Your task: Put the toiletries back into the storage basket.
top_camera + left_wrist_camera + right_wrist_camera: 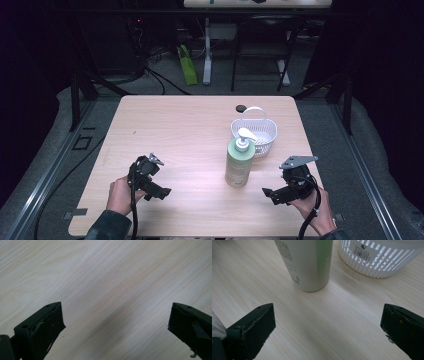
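A pale green pump bottle [239, 160] with a white pump head stands upright near the table's middle right. Just behind it sits a white slotted basket [262, 137] with an arched handle. My left gripper [162, 192] is held low over the front left of the wooden table [175, 130], open, with bare wood between its jaws [115, 322]. My right gripper [267, 194] is at the front right, open and pointed toward the bottle. In the right gripper view the bottle's base [309, 267] stands ahead of the jaws, the basket [382, 260] to its right.
A small black disc [241, 107] lies on the table behind the basket. Beyond the far edge are table legs, cables and a green object [188, 65] on the floor. Dark curtains flank both sides.
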`<move>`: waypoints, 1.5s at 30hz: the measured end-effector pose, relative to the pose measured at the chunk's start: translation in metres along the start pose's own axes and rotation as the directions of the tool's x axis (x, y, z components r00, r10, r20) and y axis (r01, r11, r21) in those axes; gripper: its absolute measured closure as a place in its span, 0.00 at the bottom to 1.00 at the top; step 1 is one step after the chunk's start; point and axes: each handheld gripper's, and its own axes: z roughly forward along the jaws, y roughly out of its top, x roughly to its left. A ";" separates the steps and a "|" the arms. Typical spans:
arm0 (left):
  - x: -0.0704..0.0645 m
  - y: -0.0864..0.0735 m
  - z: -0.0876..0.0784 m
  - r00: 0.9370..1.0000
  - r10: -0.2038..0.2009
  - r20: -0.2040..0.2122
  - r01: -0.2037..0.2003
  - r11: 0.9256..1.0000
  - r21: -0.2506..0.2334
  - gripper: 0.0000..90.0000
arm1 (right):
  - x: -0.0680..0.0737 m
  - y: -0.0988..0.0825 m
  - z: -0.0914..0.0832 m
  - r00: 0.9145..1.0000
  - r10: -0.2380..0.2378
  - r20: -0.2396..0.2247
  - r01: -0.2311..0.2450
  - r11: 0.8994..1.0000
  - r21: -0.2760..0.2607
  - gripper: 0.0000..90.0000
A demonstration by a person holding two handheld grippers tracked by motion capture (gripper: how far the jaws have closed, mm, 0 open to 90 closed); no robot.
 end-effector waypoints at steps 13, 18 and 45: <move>0.002 0.003 0.003 1.000 0.007 -0.004 -0.007 1.000 0.011 0.00 | 0.008 0.018 -0.010 1.000 -0.011 -0.011 0.009 0.991 -0.130 0.00; 0.001 0.003 0.004 1.000 0.008 -0.002 -0.008 1.000 0.019 0.00 | 0.011 0.027 -0.010 0.999 -0.015 -0.039 0.008 0.984 -0.176 0.00; 0.004 0.003 0.003 1.000 0.013 -0.006 -0.013 1.000 0.016 0.00 | 0.029 0.073 0.011 0.998 -0.047 -0.036 0.032 0.935 -0.354 0.00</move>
